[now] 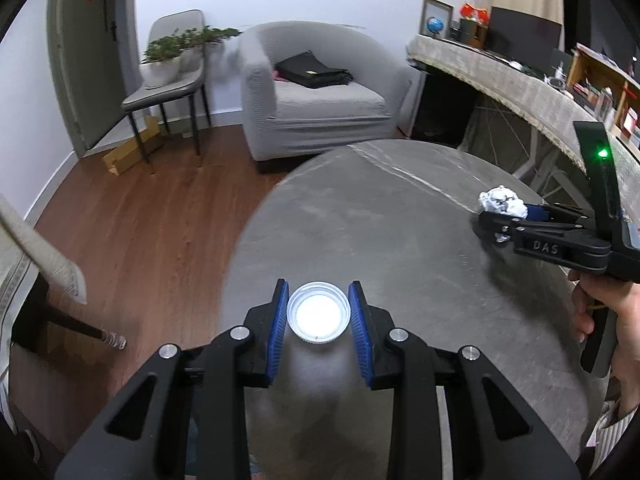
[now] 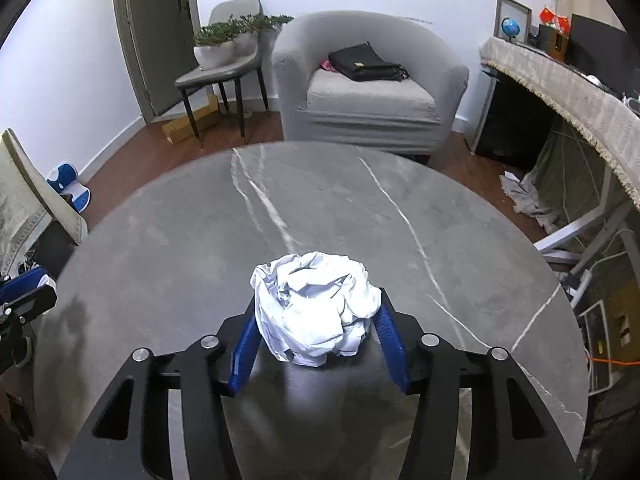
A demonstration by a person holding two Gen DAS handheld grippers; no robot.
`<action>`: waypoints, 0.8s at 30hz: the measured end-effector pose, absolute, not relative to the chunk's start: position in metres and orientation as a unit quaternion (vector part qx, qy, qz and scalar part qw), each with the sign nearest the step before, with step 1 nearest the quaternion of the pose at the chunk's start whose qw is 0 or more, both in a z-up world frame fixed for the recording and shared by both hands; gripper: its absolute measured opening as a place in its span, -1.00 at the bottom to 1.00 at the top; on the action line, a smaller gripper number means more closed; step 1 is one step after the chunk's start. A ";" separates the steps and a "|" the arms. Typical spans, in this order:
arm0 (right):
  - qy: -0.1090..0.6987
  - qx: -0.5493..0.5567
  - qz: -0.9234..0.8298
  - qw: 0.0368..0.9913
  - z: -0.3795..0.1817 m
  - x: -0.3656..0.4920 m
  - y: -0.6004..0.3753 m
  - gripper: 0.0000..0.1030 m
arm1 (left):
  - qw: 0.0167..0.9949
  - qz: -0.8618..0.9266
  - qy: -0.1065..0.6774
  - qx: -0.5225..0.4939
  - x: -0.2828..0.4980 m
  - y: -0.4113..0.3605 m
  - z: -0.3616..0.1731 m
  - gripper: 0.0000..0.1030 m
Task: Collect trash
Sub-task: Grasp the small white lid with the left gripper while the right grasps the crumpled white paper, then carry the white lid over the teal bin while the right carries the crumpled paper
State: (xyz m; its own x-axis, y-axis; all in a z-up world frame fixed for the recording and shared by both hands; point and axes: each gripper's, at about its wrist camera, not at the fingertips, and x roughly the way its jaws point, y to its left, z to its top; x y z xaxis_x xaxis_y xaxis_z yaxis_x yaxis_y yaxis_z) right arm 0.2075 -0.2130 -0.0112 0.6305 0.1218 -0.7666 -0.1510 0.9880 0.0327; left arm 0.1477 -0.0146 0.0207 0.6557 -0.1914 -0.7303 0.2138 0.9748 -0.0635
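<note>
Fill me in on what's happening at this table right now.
A person is clearing trash off a round grey table with a handheld gripper in each hand. The left gripper is clamped on a white bottle cap, open side up. The right gripper has a crumpled white paper ball between its blue pads, which touch its sides. No bin is in view.

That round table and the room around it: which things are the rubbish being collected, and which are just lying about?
Part of the job:
- bottle cap, pinched in the left gripper
- crumpled paper ball, between the pads of the right gripper
- grey table they came from

Just lying about:
- armchair with a black bag
- chair with potted plants
- globe
</note>
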 end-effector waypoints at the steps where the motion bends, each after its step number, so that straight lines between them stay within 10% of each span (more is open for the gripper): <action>1: 0.420 -0.018 0.080 0.904 -0.008 0.206 -0.207 0.03 | 0.911 -0.106 0.398 0.012 0.145 -0.006 0.022 -0.37; 24: 0.379 -0.005 0.234 0.895 0.034 0.193 -0.060 0.01 | 0.912 -0.034 0.409 -0.014 0.120 0.101 -0.010 -0.37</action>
State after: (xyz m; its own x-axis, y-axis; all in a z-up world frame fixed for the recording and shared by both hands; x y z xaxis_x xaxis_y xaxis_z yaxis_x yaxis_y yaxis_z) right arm 0.1929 -0.0600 0.0338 0.6027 0.4159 -0.6810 -0.4235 0.8900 0.1688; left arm 0.1198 0.1015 -0.0098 0.6635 -0.0732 -0.7446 0.0506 0.9973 -0.0529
